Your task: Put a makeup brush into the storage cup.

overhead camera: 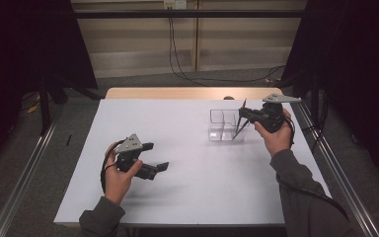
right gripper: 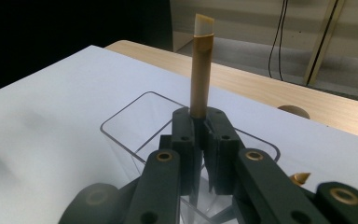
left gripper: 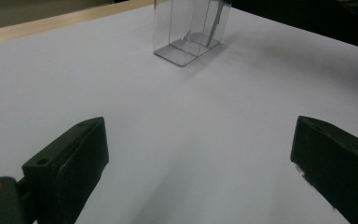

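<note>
A clear plastic container (overhead camera: 217,113) with a divider stands on the white table top at the right; it is also at the top of the left gripper view (left gripper: 186,39). My right gripper (overhead camera: 242,115) hangs over it, shut on a thin brown stick (overhead camera: 244,104) with a slanted pale tip. In the right gripper view the stick (right gripper: 200,70) rises from the closed jaws (right gripper: 200,119) above the container's rim (right gripper: 121,119), and its lower end reaches into the container. My left gripper (overhead camera: 159,156) rests low at the left, open, with nothing between its jaws (left gripper: 199,135).
The white sheet (overhead camera: 187,182) covers most of the wooden table, whose bare edge (overhead camera: 177,93) shows at the back. A small round knob (overhead camera: 228,98) sits on that edge. A second gold tip (right gripper: 300,177) pokes up beside my right gripper. Metal rails run along both sides.
</note>
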A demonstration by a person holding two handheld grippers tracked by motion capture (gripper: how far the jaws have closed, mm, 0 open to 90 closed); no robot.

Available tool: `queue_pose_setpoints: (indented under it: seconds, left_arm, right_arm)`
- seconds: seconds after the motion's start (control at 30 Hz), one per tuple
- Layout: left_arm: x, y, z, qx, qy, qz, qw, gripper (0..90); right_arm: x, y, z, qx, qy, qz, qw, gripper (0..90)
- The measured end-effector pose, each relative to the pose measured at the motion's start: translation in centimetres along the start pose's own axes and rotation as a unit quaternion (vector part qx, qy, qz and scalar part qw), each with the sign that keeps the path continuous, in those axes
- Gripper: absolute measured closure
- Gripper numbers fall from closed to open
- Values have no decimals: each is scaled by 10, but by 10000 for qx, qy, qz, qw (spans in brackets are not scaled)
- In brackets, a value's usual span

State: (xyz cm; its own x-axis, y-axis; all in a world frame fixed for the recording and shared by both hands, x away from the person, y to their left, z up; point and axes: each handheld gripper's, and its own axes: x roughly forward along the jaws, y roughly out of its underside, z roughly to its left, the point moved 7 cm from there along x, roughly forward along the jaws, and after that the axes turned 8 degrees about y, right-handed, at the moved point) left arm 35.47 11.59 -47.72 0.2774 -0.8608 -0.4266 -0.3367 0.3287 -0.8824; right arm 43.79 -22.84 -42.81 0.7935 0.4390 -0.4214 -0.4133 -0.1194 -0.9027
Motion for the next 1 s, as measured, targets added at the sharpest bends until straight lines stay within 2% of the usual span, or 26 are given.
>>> queue_pose_setpoints:
  seconds: [1.0]
  left_arm:
    - [-3,3,1,-18,-8,6,10000,41]
  right_arm:
    - [4,9,0,-29,16,127,9999,831]
